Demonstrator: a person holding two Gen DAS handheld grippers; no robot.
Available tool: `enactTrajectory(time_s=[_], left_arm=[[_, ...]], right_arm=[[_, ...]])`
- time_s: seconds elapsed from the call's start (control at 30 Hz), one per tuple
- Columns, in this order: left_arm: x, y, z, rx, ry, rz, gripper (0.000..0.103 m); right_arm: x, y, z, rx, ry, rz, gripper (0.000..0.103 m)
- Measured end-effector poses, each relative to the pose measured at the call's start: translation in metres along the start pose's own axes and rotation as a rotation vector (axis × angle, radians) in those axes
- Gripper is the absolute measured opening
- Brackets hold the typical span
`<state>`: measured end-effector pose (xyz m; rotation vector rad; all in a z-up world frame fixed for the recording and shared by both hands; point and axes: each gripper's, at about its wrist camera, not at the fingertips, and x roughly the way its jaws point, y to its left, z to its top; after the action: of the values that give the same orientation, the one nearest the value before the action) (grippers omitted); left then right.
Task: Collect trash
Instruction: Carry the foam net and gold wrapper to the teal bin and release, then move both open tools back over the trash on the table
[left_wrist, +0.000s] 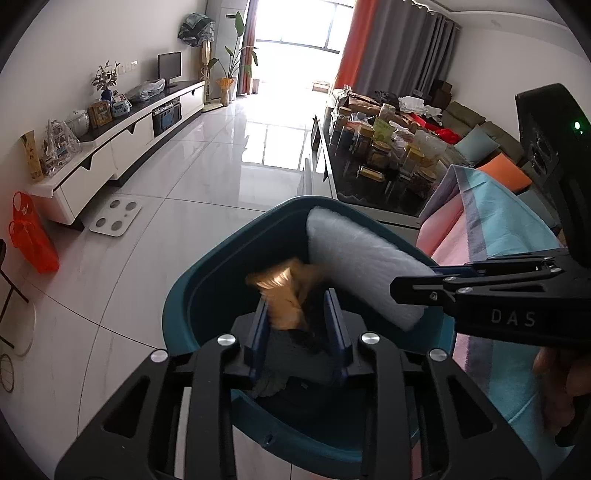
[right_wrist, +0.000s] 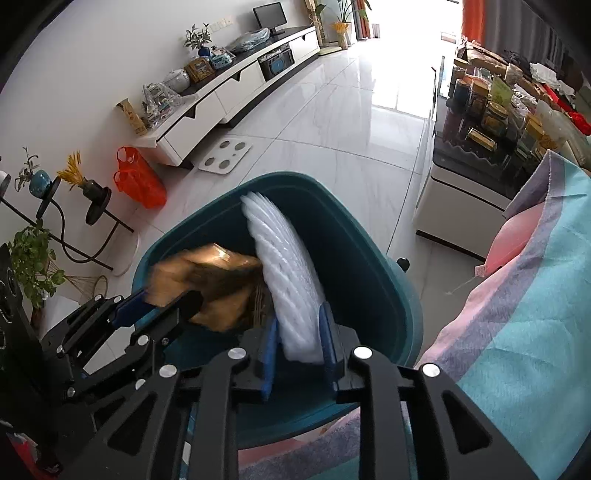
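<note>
The gold crumpled wrapper sits over the mouth of the teal waste bin, between the fingers of my left gripper. They stand a little apart: the wrapper leans on one pad, with a dark gap to the other, so I read nothing firmly gripped there. The white foam sheet pokes down into the same bin from my right gripper. Its fingers are narrowly parted with the sheet's end between them, but I cannot tell whether the pads press on it.

My worries, judged from here:
- The foam sheet is long and stands high along the bin's inner wall. Let go like this, it may tip over the rim onto the floor or the striped cloth just beside the bin.
- The wrapper is light and blurred. It may cling to a pad or flutter wide of the rim.
- The two grippers are crowded close over one opening and could knock together, or nudge the bin.

Count: one bin, one gold wrapper, one foam sheet, two grippers. Further out, one bathroom scale and one orange bag are on the floor.
</note>
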<state>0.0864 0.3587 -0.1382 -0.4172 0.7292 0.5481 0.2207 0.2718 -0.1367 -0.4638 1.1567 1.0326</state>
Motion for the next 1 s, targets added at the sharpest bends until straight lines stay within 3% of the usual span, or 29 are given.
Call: enactTrajectory(time_s=[0.1,0.17,0.23,0.3,0.4,0.53,0.77,1.0], left_arm=[[-0.001,-0.001,0.000,0.003,-0.006,0.003,0.031],[-0.005,-0.001,0.000,0.007,-0.019,0.013,0.038],[-0.009,0.000,0.000,0.006,-0.032,0.016,0.052],[-0.016,0.001,0.000,0.004,-0.057,0.026,0.057],[-0.029,0.004,0.000,-0.002,-0.091,0.049,0.076],[-0.053,0.009,0.002,-0.006,-0.158,0.078,0.096],[-0.095,0.010,0.011,-0.006,-0.249,0.088,0.098],[-0.131,-0.006,0.014,0.003,-0.304,0.049,0.098]], right_arm=[[-0.002,-0.003,0.001,0.008,-0.007,0.007,0.021],[-0.004,-0.004,0.000,0.012,-0.016,0.013,0.022],[-0.007,-0.005,0.000,0.023,-0.030,0.032,0.038],[-0.012,-0.006,0.000,0.025,-0.049,0.026,0.039],[-0.019,-0.008,0.001,0.031,-0.069,0.035,0.041],[-0.043,-0.006,-0.003,0.013,-0.154,0.033,0.072],[-0.085,-0.005,-0.011,-0.029,-0.292,-0.038,0.094],[-0.121,-0.017,-0.033,-0.025,-0.383,-0.111,0.096]])
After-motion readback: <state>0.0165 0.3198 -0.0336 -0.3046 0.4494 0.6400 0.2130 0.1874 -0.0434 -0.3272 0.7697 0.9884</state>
